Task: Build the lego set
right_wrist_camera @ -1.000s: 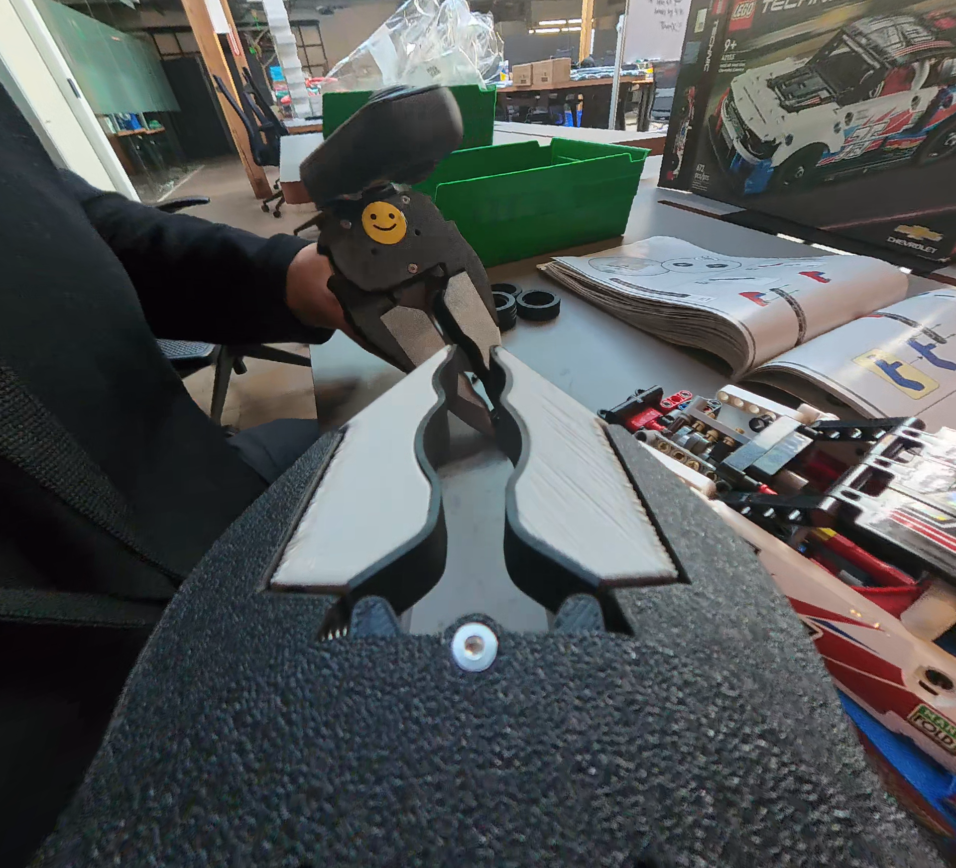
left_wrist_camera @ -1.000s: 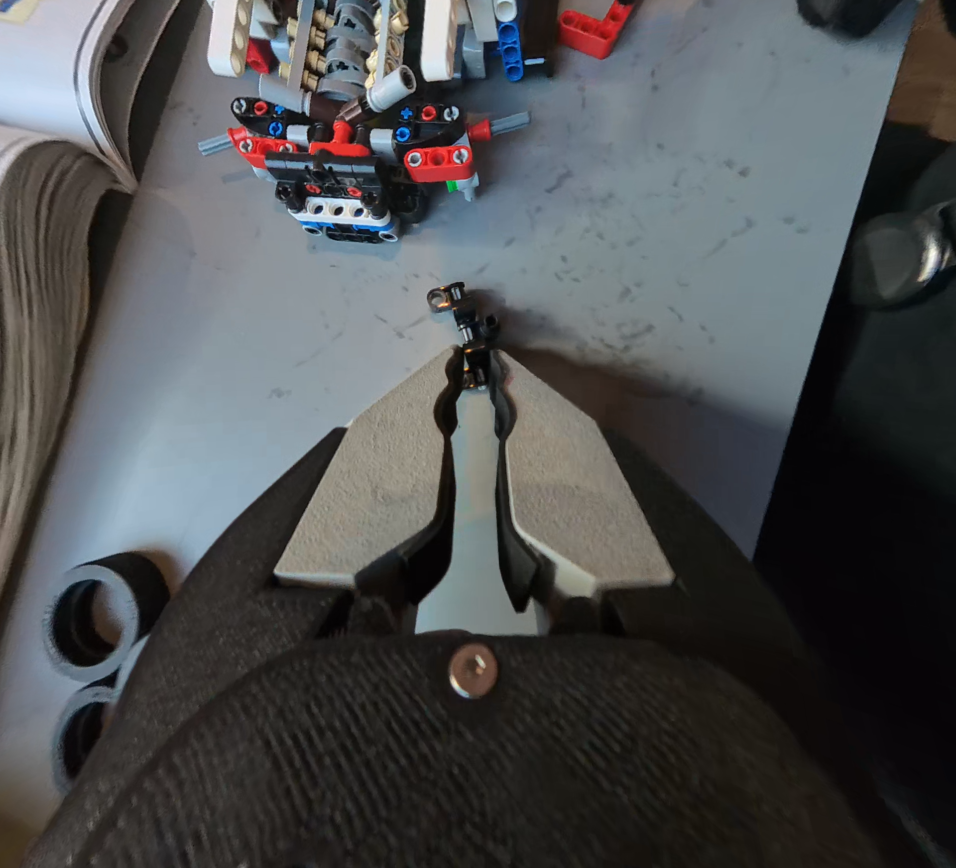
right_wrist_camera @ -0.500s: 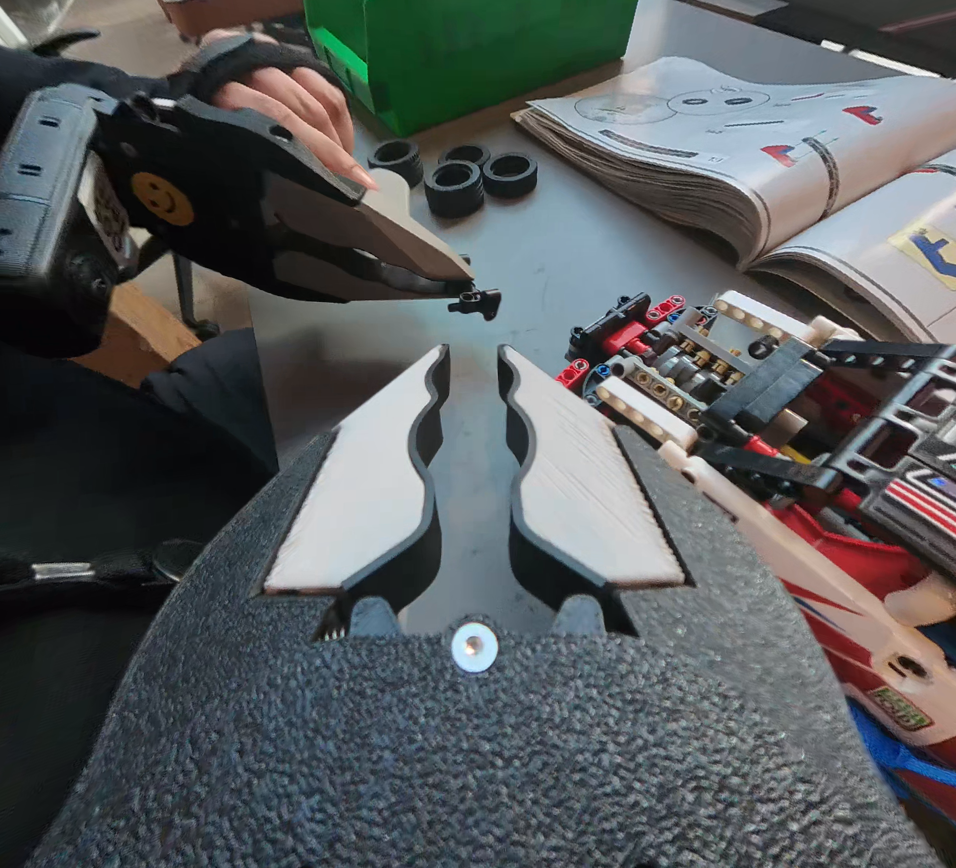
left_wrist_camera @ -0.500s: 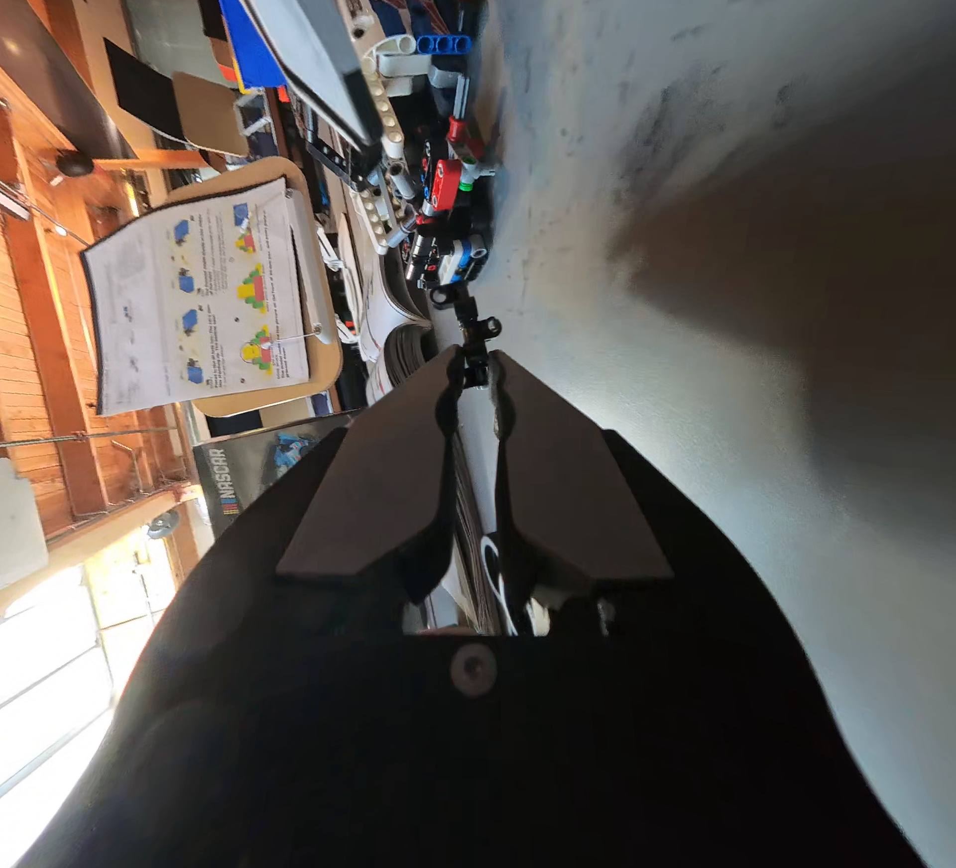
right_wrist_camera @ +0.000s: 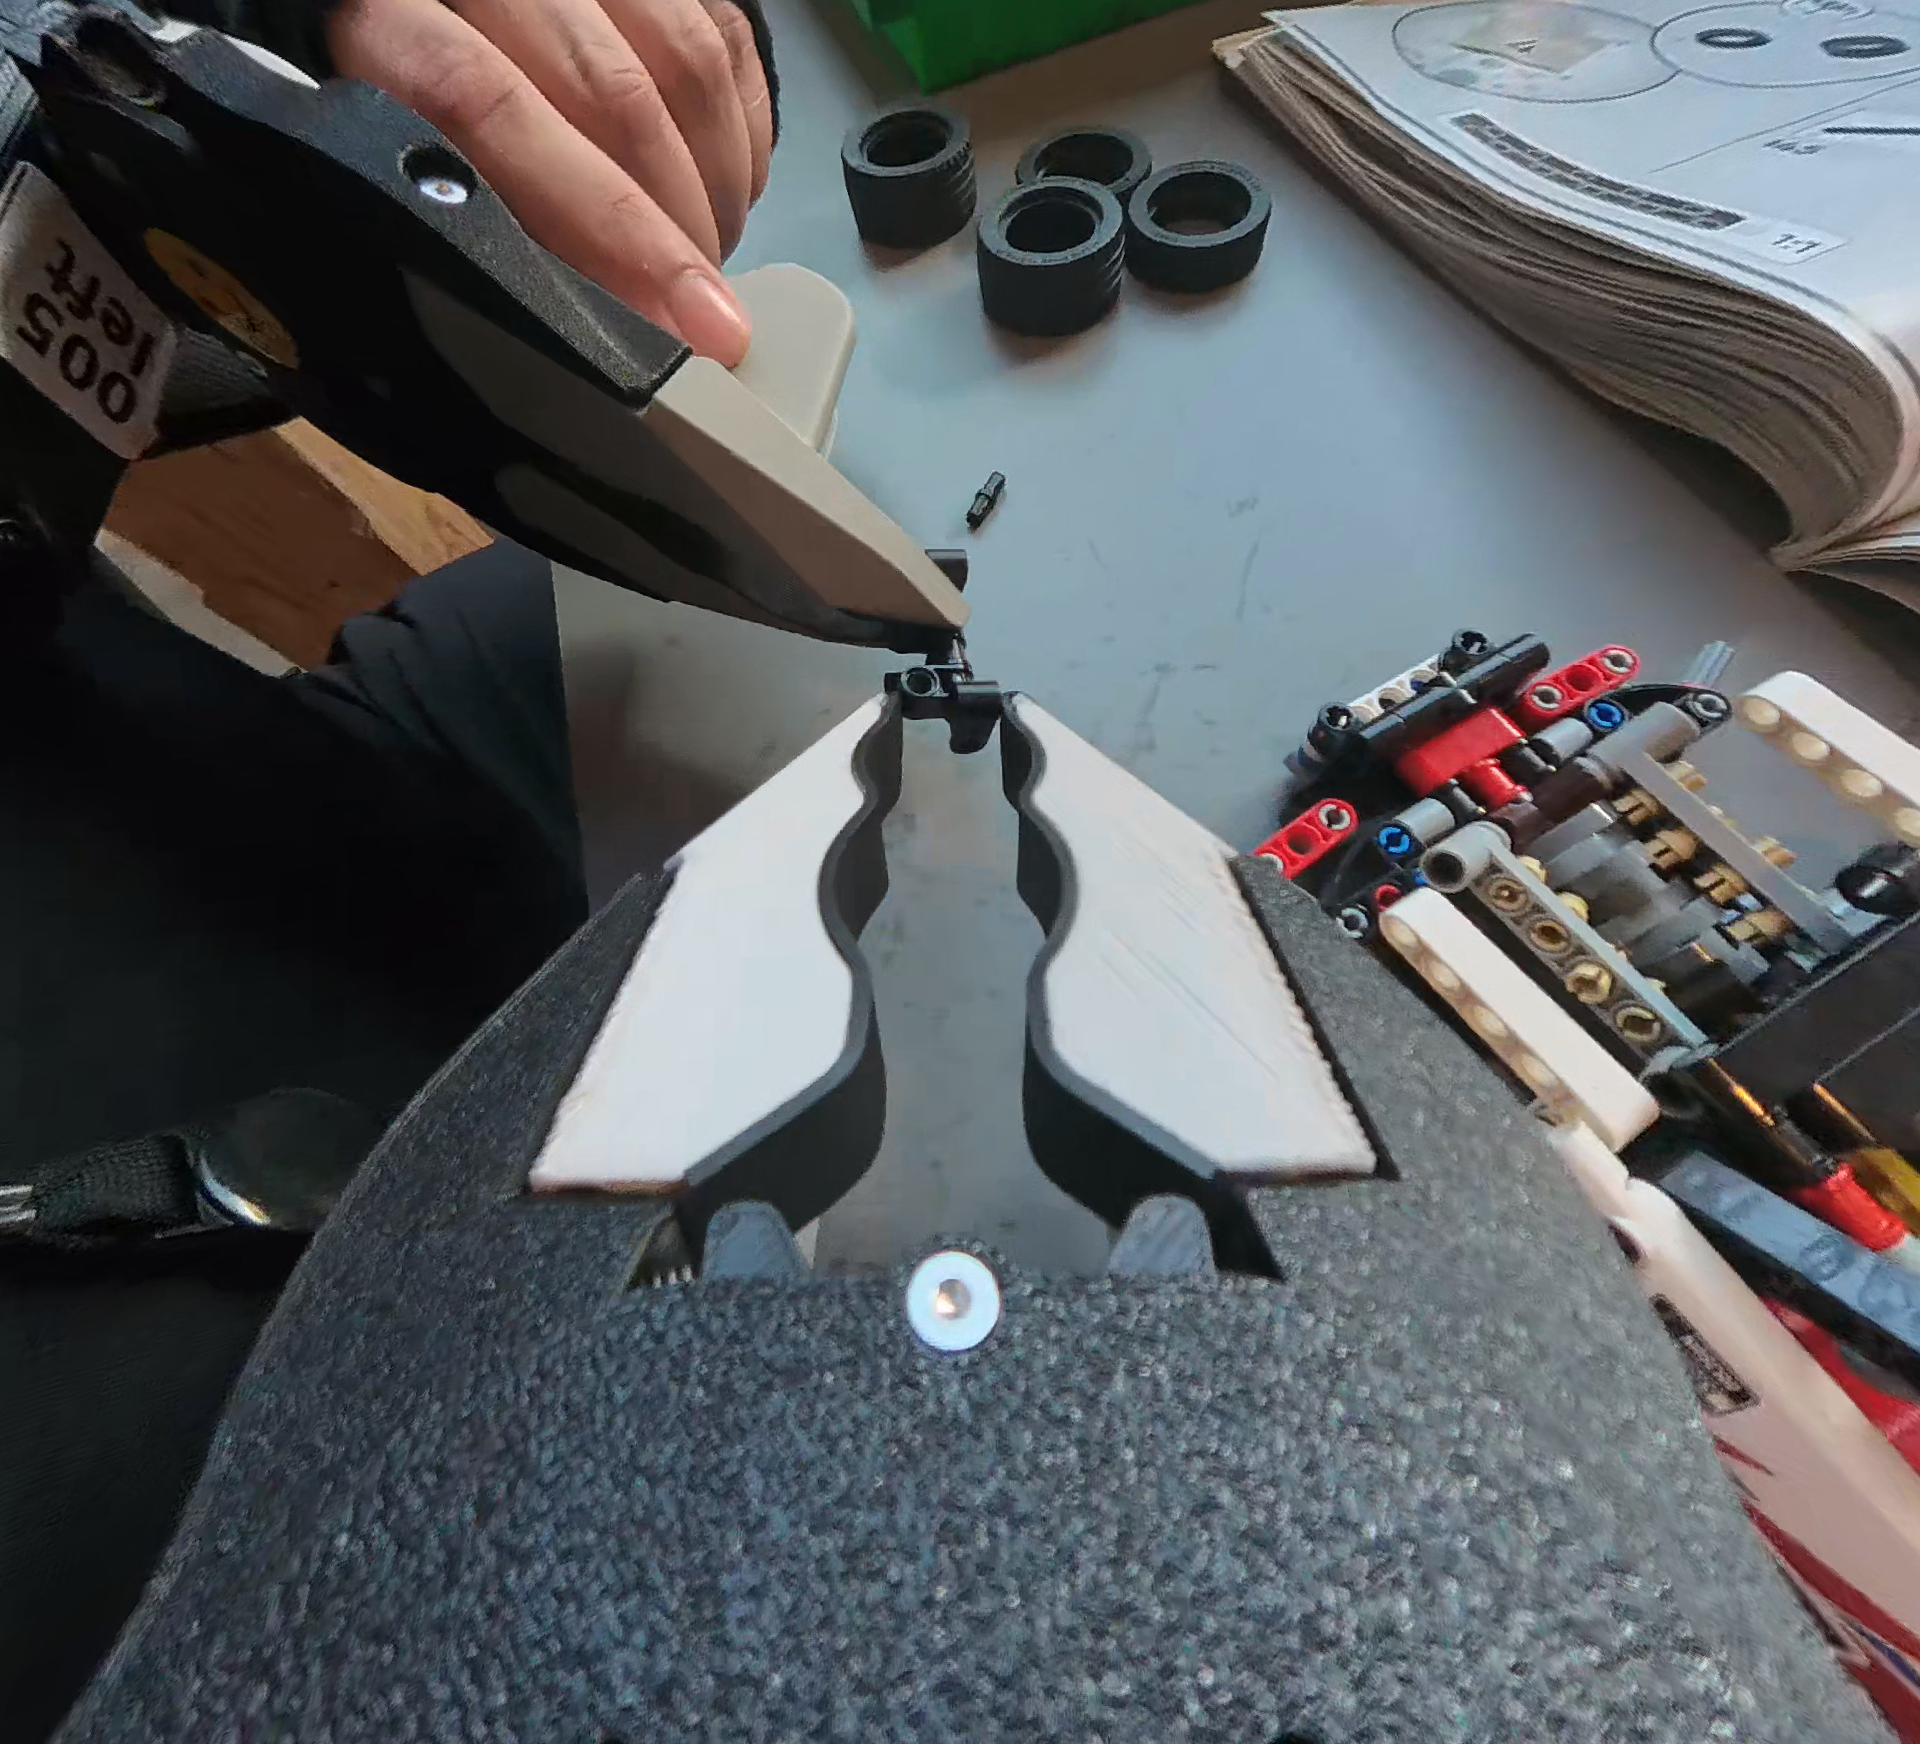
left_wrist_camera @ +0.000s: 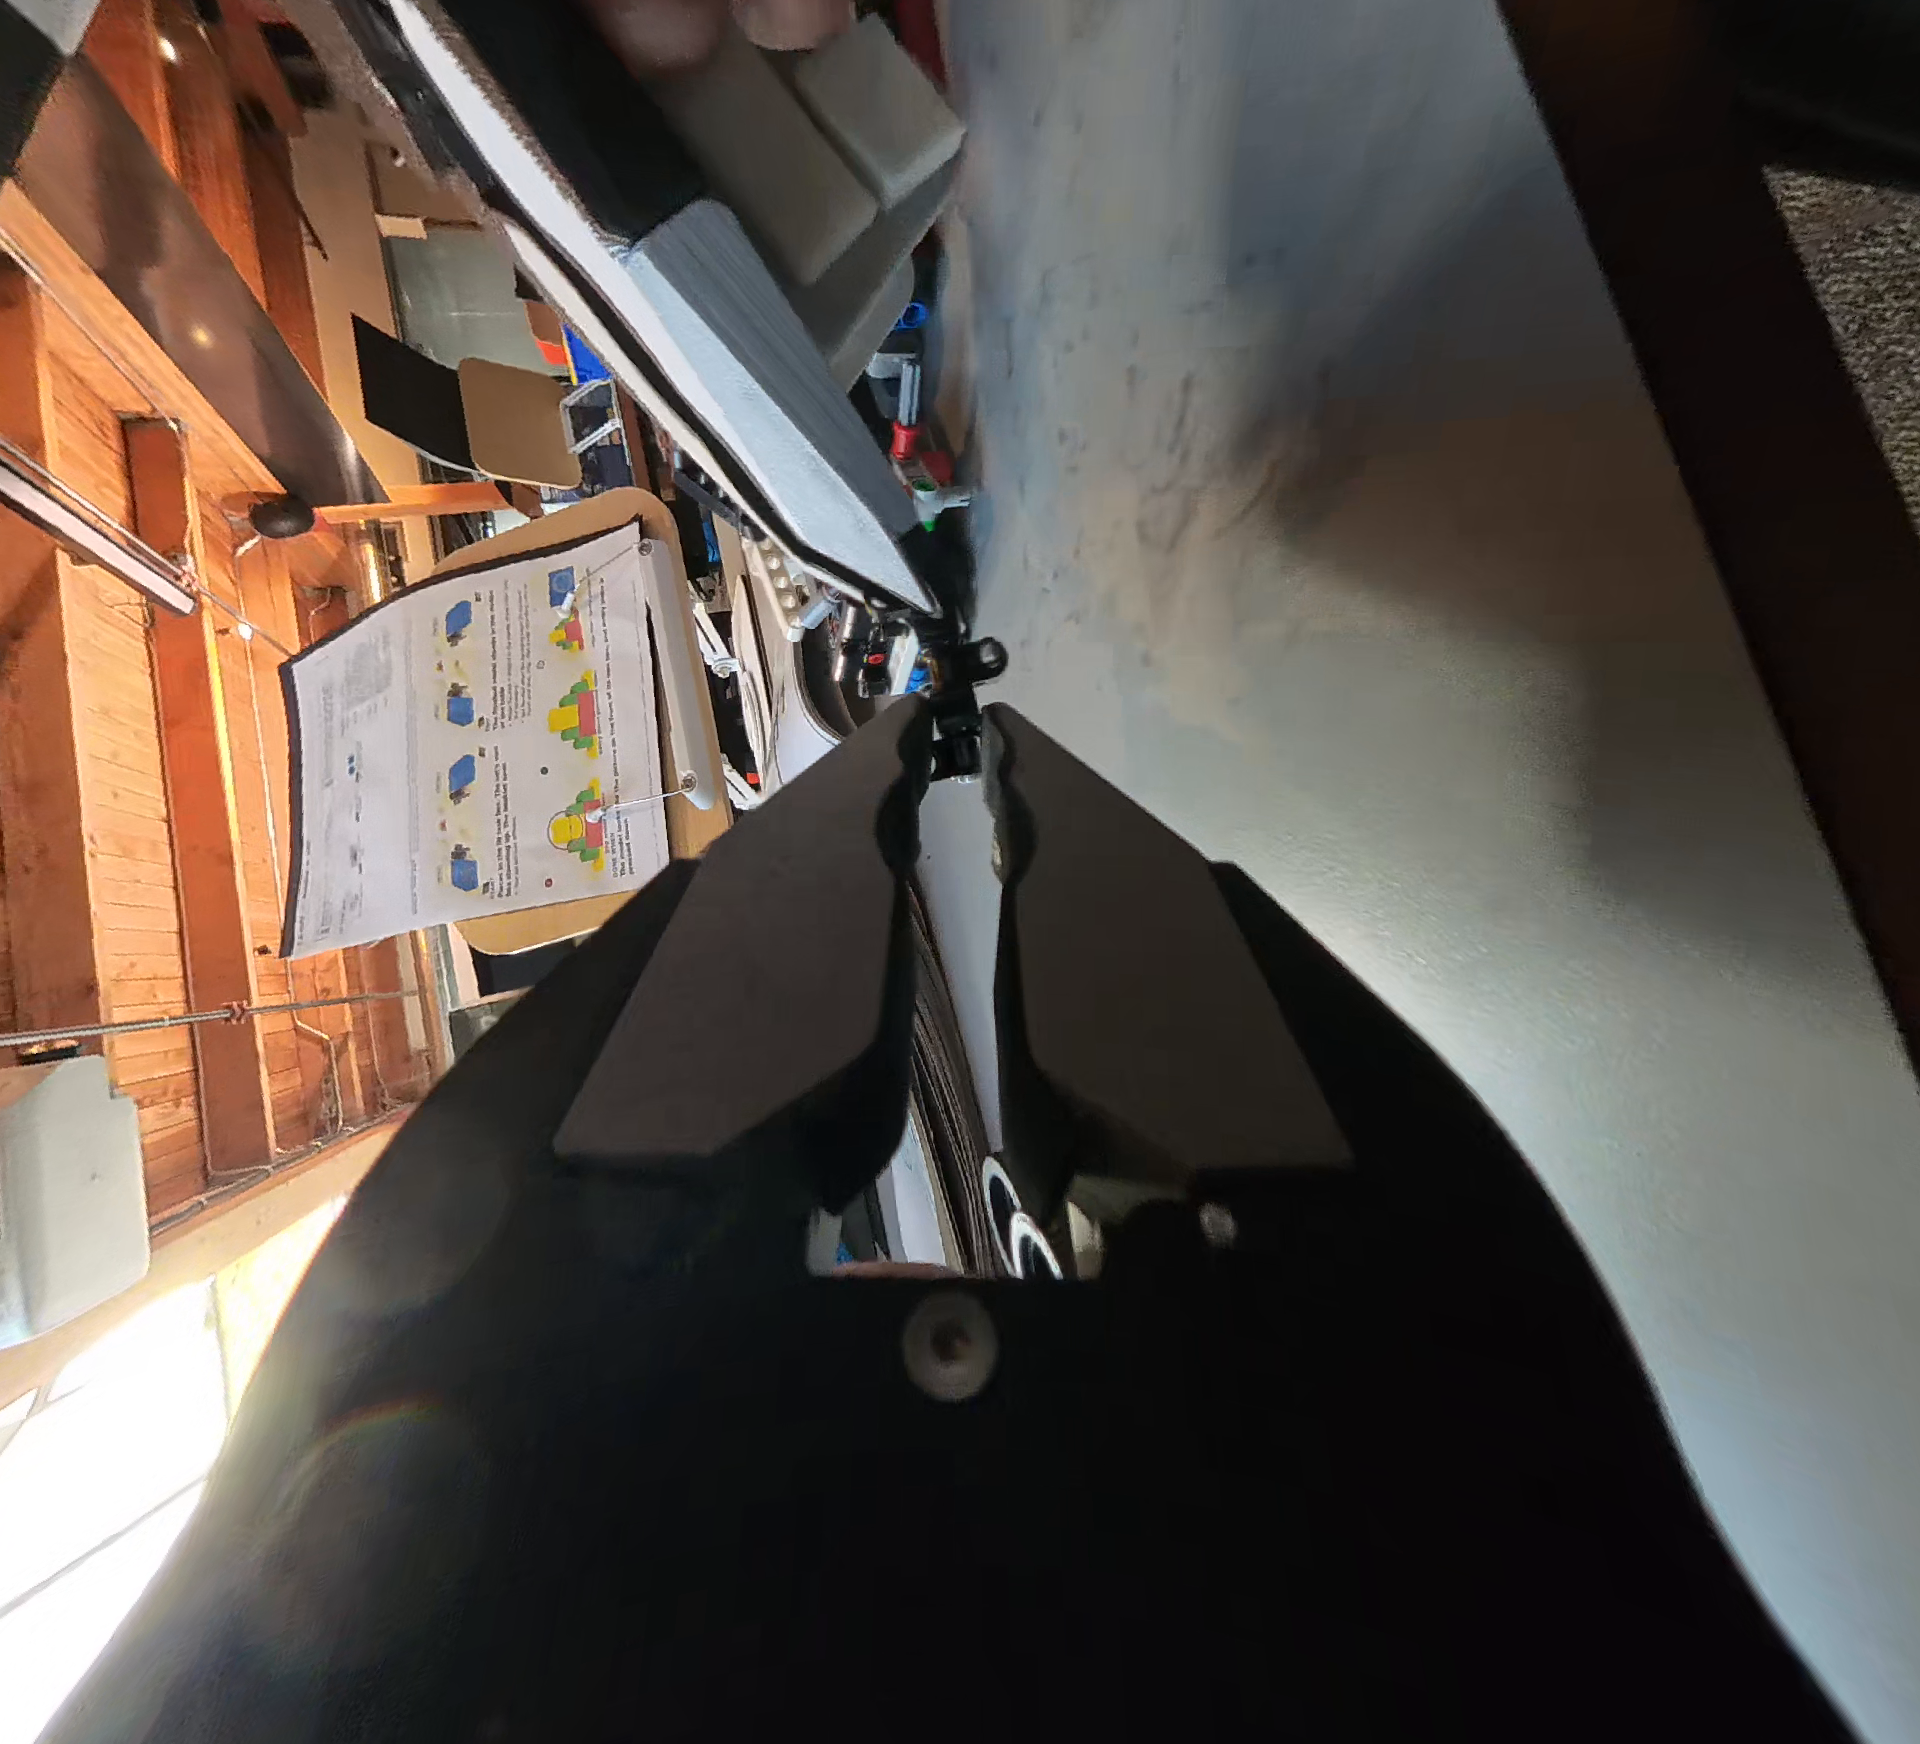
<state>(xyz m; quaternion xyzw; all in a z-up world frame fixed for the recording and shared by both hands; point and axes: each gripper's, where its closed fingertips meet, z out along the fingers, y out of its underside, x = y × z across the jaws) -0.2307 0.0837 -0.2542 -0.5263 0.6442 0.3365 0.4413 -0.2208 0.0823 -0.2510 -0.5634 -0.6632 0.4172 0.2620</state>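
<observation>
The left gripper (right_wrist_camera: 951,629) stays clamped on the small black connector piece (right_wrist_camera: 940,692), which sticks out past its fingertips above the grey table (right_wrist_camera: 1299,489). Half a second ago the right gripper (right_wrist_camera: 948,718) stood apart from the piece; now its parted fingers have closed in around the piece's lower end, though whether they touch it cannot be told. In the left wrist view, rolled on its side as it was half a second ago, the connector piece (left_wrist_camera: 961,697) sits pinched at the left gripper (left_wrist_camera: 954,738) tips, and the right gripper (left_wrist_camera: 748,406) has newly come in from above, its tip almost at the piece. The partly built car (right_wrist_camera: 1621,915) lies right of both grippers, with four black tyres (right_wrist_camera: 1049,208), a loose black pin (right_wrist_camera: 985,497) and the open instruction booklet (right_wrist_camera: 1621,167) beyond.
</observation>
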